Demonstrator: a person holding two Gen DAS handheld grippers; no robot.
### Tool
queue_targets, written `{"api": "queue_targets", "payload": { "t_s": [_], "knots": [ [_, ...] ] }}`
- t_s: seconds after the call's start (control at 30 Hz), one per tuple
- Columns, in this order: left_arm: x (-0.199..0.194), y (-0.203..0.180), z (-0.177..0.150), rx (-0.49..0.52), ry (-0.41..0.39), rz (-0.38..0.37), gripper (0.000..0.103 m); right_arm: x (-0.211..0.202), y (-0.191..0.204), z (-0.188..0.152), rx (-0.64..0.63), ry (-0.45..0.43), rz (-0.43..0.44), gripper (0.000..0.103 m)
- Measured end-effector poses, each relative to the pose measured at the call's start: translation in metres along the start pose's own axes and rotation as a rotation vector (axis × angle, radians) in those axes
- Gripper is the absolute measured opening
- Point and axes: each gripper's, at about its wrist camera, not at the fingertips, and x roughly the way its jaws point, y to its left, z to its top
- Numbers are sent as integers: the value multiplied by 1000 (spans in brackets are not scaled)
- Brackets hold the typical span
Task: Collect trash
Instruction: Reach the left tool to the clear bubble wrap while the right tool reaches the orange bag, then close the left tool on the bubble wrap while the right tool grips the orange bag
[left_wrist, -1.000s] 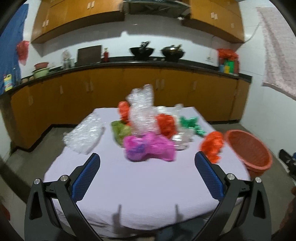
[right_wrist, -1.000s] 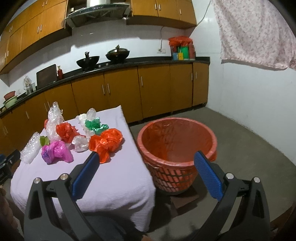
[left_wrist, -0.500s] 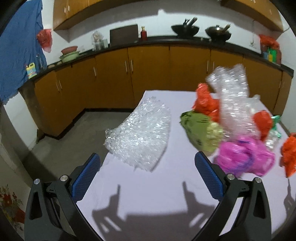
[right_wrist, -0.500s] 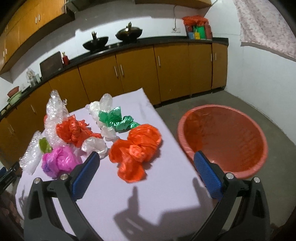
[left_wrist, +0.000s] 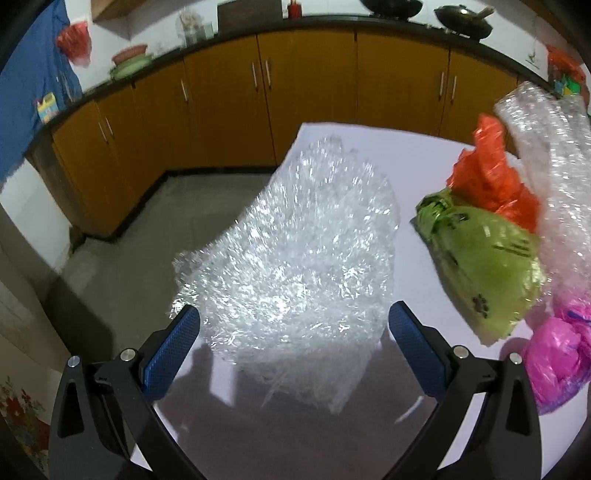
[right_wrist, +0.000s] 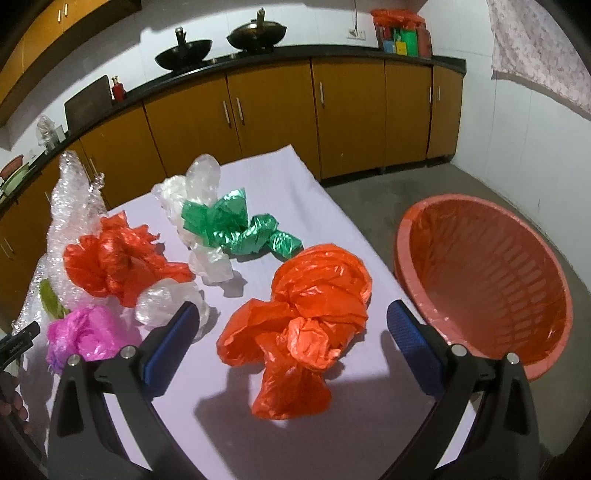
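Note:
A sheet of clear bubble wrap (left_wrist: 295, 251) lies at the left edge of the white-covered table (left_wrist: 388, 147); my left gripper (left_wrist: 293, 345) is open, its blue pads on either side of the wrap's near end. In the right wrist view a crumpled orange plastic bag (right_wrist: 299, 325) lies between the fingers of my open right gripper (right_wrist: 291, 341). An orange laundry-style basket (right_wrist: 487, 280) stands on the floor right of the table.
More trash lies on the table: a green bag (left_wrist: 484, 273), a pink bag (right_wrist: 83, 332), a red-orange bag (right_wrist: 114, 258), shiny green plastic (right_wrist: 236, 229), clear bags (right_wrist: 195, 192) and upright bubble wrap (right_wrist: 72, 206). Wooden cabinets (right_wrist: 332, 114) line the walls.
Both grippers have moved forward and down: the left now straddles the bubble wrap, the right has closed in on the orange bag. Both stay open.

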Motion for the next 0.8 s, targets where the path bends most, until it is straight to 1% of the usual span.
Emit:
{"api": "queue_targets", "payload": {
  "t_s": [0.13, 0.2, 0.23, 0.27, 0.3, 0.37, 0.4, 0.43, 0.5, 0.57, 0.63, 0.7, 0.8],
  "knots": [
    [7, 2, 0, -21, 36, -43, 100, 11, -1, -1, 3, 39, 15, 82],
    [9, 1, 0, -20, 35, -57, 95, 13, -2, -2, 10, 46, 19, 73],
    [10, 0, 0, -17, 35, -71, 89, 13, -3, -2, 12, 48, 22, 70],
    [10, 0, 0, -16, 35, -81, 83, 14, -3, -2, 15, 54, 30, 64],
    [11, -1, 0, -16, 36, -88, 79, 16, -3, -2, 17, 61, 37, 57],
    [10, -4, -2, -18, 38, -105, 65, 18, -4, -3, 18, 67, 38, 51],
    [11, -5, -2, -19, 38, -113, 60, 18, -5, -4, 17, 67, 38, 46],
    [11, -7, -3, -19, 38, -126, 54, 19, -5, -4, 17, 70, 40, 44],
    [8, -10, -3, -13, 26, -127, 42, 19, -7, -4, 21, 71, 50, 37],
    [3, -12, -5, -12, 18, -146, 23, 19, -9, -4, 25, 71, 59, 35],
    [0, -13, -6, -16, 13, -163, 14, 18, -9, -5, 26, 70, 62, 32],
    [-4, -13, -6, -15, 4, -171, 12, 16, -10, -5, 29, 68, 73, 29],
    [-14, -12, -6, -17, -24, -185, 11, 11, -12, -5, 42, 59, 95, 28]
  ]
}}
